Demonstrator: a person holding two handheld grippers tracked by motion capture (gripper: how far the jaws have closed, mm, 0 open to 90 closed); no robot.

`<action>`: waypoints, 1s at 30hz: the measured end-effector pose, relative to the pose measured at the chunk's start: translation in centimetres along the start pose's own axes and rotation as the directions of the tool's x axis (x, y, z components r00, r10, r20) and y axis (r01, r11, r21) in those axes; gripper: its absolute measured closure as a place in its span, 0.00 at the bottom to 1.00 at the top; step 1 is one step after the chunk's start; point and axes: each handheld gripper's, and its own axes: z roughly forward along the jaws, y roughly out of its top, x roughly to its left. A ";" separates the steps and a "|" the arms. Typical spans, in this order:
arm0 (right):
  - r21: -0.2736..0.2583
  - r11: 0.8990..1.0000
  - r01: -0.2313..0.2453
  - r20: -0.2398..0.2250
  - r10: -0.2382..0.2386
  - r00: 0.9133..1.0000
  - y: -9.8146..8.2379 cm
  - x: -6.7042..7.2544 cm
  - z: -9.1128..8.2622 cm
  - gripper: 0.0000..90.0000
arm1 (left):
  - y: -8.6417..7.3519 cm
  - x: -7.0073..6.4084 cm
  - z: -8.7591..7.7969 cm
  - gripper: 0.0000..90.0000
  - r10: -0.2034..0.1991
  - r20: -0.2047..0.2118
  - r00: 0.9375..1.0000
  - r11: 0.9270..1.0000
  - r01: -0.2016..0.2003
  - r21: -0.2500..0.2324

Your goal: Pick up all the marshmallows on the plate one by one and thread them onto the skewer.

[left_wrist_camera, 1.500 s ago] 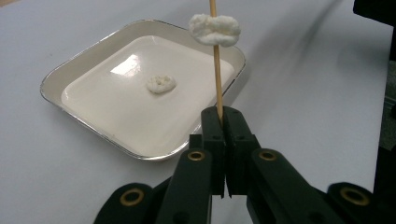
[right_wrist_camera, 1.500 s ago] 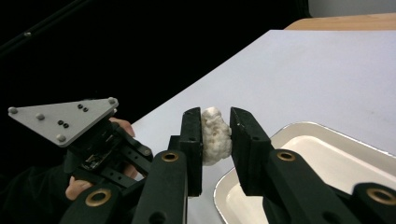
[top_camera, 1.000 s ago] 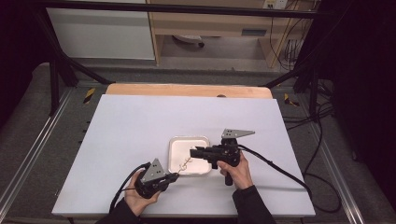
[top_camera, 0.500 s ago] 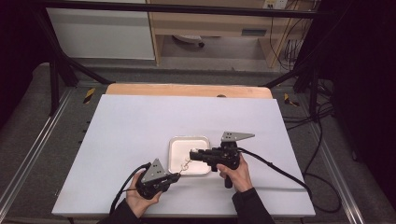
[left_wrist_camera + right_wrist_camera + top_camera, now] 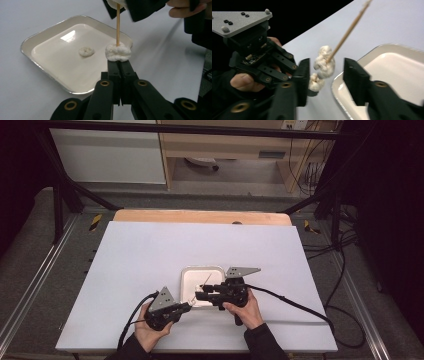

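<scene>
A thin wooden skewer (image 5: 118,25) stands up from my left gripper (image 5: 119,62), which is shut on its lower end. A white puffy piece (image 5: 118,52) threaded on the skewer rests right on the jaw tips. My right gripper (image 5: 326,62) reaches in from the right over the tray's near edge. Its jaws have just been opening and now stand on either side of the white pieces (image 5: 324,62) on the skewer (image 5: 348,31) without pressing them. In the high view, left gripper (image 5: 189,306) and right gripper (image 5: 198,296) meet at the tray's (image 5: 186,275) near-left corner.
The square white tray (image 5: 37,40) lies on the white table top (image 5: 150,255) and holds one small round white piece (image 5: 86,51). A black cable (image 5: 295,302) trails right from the right gripper. A wooden strip (image 5: 200,216) edges the far side.
The right gripper has drifted slightly toward the near edge and the left gripper. The left hand has stayed put.
</scene>
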 end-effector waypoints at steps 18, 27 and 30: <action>0.089 0.989 0.117 0.269 -0.137 0.953 0.5 -1.2 -2.0 0.07 | -0.5 1.6 -0.9 0.98 -0.051 -0.014 0.999 0.999 0.051 0.012; 0.126 0.986 0.109 0.319 -0.144 0.937 0.7 -2.1 -1.6 0.03 | -0.6 2.2 -1.4 0.98 -0.059 -0.015 0.998 0.998 0.059 0.015; 0.136 0.985 0.102 0.327 -0.142 0.934 0.7 -2.4 -1.4 0.01 | -0.7 2.4 -1.5 0.98 -0.064 -0.014 0.998 0.998 0.064 0.017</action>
